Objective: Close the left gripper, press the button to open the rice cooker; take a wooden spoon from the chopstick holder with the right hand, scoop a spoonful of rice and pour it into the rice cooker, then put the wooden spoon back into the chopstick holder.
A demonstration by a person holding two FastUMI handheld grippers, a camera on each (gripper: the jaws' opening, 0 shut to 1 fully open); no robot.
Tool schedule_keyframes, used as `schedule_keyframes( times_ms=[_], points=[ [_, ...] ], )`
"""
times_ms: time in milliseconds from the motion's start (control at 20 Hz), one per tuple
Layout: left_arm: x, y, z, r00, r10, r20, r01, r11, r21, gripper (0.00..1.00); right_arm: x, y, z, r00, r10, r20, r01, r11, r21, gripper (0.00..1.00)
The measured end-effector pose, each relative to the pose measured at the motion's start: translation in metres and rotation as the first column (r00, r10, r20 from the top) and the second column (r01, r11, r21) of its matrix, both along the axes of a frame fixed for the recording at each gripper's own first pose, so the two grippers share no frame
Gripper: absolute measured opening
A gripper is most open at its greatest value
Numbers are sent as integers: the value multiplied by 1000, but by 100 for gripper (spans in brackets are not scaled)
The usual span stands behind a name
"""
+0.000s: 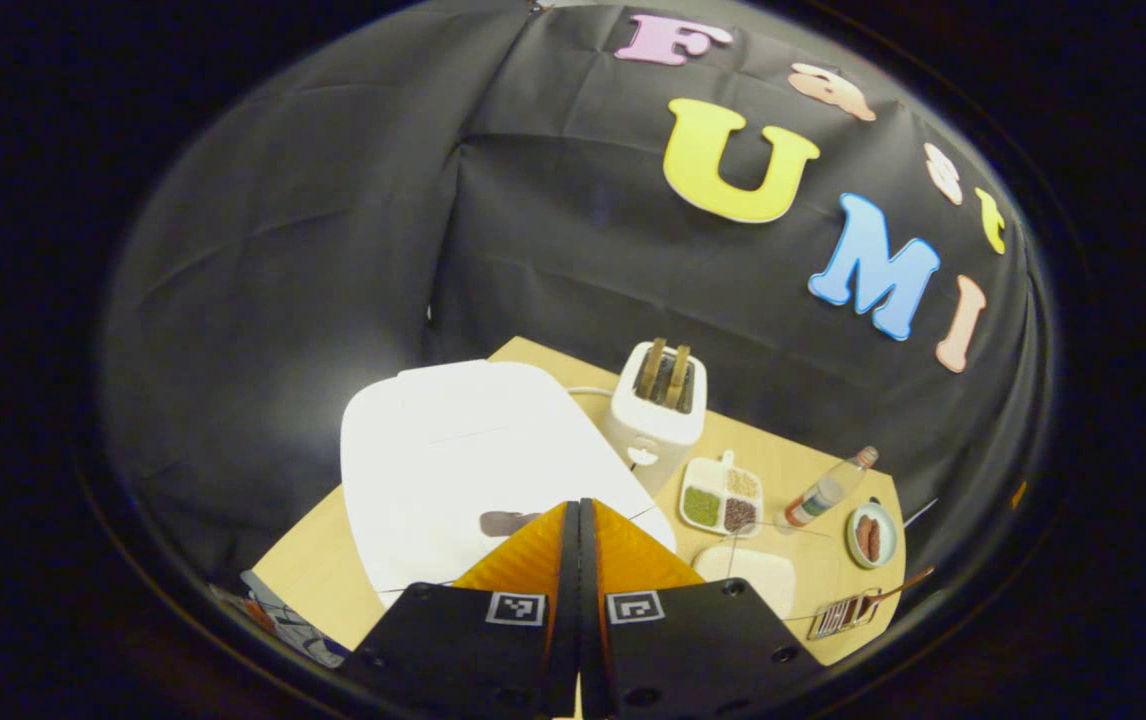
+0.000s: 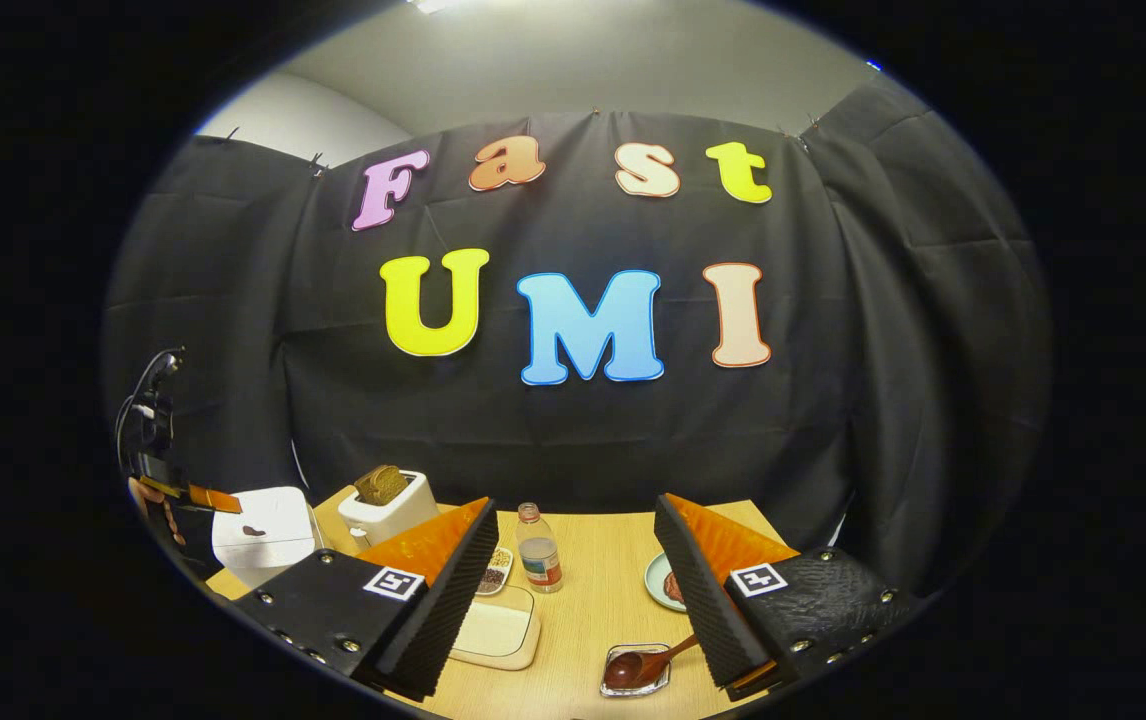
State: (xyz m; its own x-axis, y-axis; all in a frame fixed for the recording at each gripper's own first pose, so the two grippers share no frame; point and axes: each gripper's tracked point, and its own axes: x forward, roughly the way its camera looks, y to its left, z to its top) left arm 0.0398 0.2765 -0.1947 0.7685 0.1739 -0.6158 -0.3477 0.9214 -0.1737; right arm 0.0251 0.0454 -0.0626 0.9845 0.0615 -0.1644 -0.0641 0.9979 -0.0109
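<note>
1. In the left gripper view the left gripper [image 1: 578, 515] has its two fingers pressed together with nothing between them; it hangs above the closed white rice cooker [image 1: 453, 460], whose dark button [image 1: 505, 522] lies just left of the fingertips; whether the tips touch the lid I cannot tell from this angle.
2. To the right of the cooker stands a white toaster [image 1: 655, 410] with two slices of toast upright in its slots; beside it lies a divided dish of grains [image 1: 723, 495], then a small bottle [image 1: 826, 490] and a plate [image 1: 873, 535] with something reddish on it; a pale board [image 1: 748, 572] rests near the table's front.
3. At the far right edge of the wooden table [image 1: 318, 560] the wooden spoon [image 1: 883, 598] rests in the chopstick holder [image 1: 838, 618], its handle sticking out to the right.
4. In the right gripper view the left gripper shows far left, over the rice cooker's lid; the right gripper [image 2: 573, 560] is spread wide and holds nothing; low between its fingers the wooden spoon lies in the holder, bowl to the left.
</note>
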Motion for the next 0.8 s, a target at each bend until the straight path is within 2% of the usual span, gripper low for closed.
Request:
schedule_keyframes(
  times_ms=[300,550,800],
  points=[
    [9,8,-22,999,1,-49,-3,999,-54,9,4,-3,0,1000,-6,-6,6,1000,-6,95],
    [12,20,-53,993,34,-113,-38,999,-34,9,4,-5,1,1000,-6,-6,6,1000,-16,95],
    [11,22,-55,991,54,-124,-60,997,-40,8,3,-6,-6,1000,-8,-19,8,1000,-3,95]
  ],
)
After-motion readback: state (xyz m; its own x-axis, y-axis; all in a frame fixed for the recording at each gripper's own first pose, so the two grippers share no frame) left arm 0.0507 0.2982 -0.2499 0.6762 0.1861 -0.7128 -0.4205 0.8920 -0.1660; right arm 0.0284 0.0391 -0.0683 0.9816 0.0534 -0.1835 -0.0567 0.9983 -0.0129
